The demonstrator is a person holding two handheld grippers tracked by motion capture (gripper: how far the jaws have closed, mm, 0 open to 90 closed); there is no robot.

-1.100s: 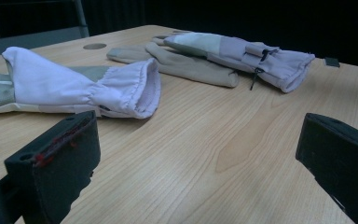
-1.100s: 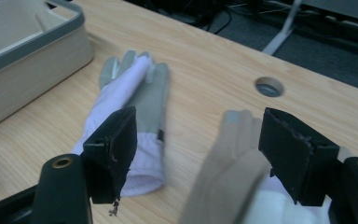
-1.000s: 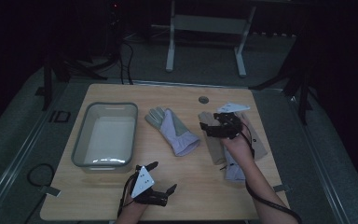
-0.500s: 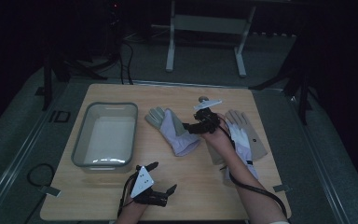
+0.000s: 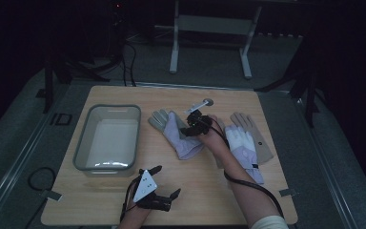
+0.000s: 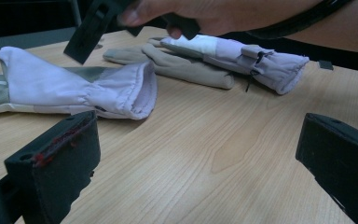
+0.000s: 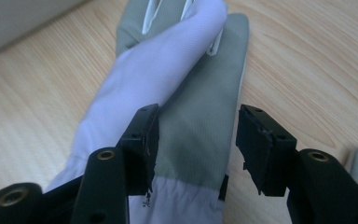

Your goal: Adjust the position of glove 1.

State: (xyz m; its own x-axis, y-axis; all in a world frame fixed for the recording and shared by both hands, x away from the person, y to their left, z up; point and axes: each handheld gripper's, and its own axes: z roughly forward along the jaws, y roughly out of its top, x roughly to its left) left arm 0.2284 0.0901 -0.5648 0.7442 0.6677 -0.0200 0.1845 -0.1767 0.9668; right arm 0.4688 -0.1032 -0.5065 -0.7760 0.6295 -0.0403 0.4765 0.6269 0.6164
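We lower the right claw [image 7: 193, 149], jaws just closing but not yet clamped, squarely astride the left glove [image 7: 186, 93] cuff before pinching

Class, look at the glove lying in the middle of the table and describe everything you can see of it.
The middle glove is soft fabric, grey-green with a lilac cuff and a lilac fold twisted across it. It lies flat on the wooden table, fingers toward the grey tub, cuff open toward the near edge. The right claw has been closing and straddles it near the cuff; whether the pads press it yet is unclear.
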